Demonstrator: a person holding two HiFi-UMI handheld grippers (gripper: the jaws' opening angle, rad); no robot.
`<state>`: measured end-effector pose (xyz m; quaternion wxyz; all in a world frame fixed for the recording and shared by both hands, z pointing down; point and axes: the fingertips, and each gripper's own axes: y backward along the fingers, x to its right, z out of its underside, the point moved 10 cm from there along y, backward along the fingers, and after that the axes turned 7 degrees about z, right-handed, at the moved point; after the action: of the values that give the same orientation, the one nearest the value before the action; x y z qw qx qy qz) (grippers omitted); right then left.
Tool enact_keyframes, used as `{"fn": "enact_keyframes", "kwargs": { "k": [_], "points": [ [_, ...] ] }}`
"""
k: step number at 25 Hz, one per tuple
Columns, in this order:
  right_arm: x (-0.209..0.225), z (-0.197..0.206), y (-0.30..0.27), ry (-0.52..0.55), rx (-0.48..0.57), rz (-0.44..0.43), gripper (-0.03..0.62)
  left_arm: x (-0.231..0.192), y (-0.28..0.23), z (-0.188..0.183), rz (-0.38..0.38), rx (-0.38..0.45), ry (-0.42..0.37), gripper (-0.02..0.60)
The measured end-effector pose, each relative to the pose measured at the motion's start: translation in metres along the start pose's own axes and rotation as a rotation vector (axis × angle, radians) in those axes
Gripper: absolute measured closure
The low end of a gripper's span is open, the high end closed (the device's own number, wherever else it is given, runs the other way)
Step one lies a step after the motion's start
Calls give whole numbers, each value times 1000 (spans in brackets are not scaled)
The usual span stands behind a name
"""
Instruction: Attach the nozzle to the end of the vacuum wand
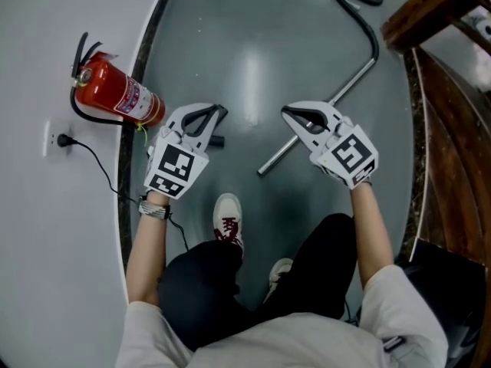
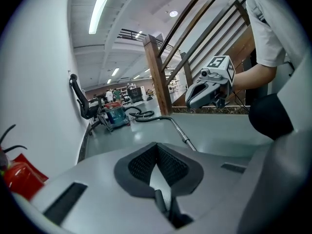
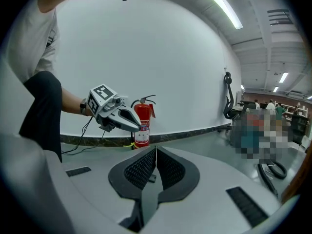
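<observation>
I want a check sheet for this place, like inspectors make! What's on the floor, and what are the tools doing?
Surface: shiny grey floor.
Job's things: metal wand lying on the floor, black hose at its far end; nozzle not clearly seen.
Clutter: red fire extinguisher by the white wall.
Grippers: left tool and right tool both shut, empty, above the floor.
Cables: black cable plugged into a wall socket.
Surroundings: wooden railing.
</observation>
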<state>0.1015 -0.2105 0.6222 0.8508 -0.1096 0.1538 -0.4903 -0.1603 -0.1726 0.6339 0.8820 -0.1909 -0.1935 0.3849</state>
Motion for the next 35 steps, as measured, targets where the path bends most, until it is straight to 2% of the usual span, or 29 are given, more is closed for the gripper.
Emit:
{"fn": "enact_keyframes", "kwargs": {
  "k": [6,8,11,18,21,24,26,30,35],
  "points": [
    [-4,35,-22,-2,43,-97,566,8,-20,33,16,3,-20,581],
    [-8,46,-28,-11,60,-107,566,12,-28,41,31,14,-32,581],
    [-13,65,-34,-40,68,-113,566,14,-43,58,37,27,-12,581],
    [-28,120,-30,0,-89,-177,566,33,-62,103,44,12,18,581],
    [-39,139,-35,46,-138,-225,566,36,-63,121,19,4,54,581],
    [-46,159,-43,64,-192,-271,566,45,-65,139,35,-23,84,581],
    [-49,171,-46,47,-196,-295,566,54,-63,149,45,-47,99,581],
    [-47,184,-49,-16,-139,-323,565,62,-63,154,57,-52,113,581],
    [-52,188,-55,35,-168,-364,563,62,-64,162,49,-87,114,581]
  ]
}}
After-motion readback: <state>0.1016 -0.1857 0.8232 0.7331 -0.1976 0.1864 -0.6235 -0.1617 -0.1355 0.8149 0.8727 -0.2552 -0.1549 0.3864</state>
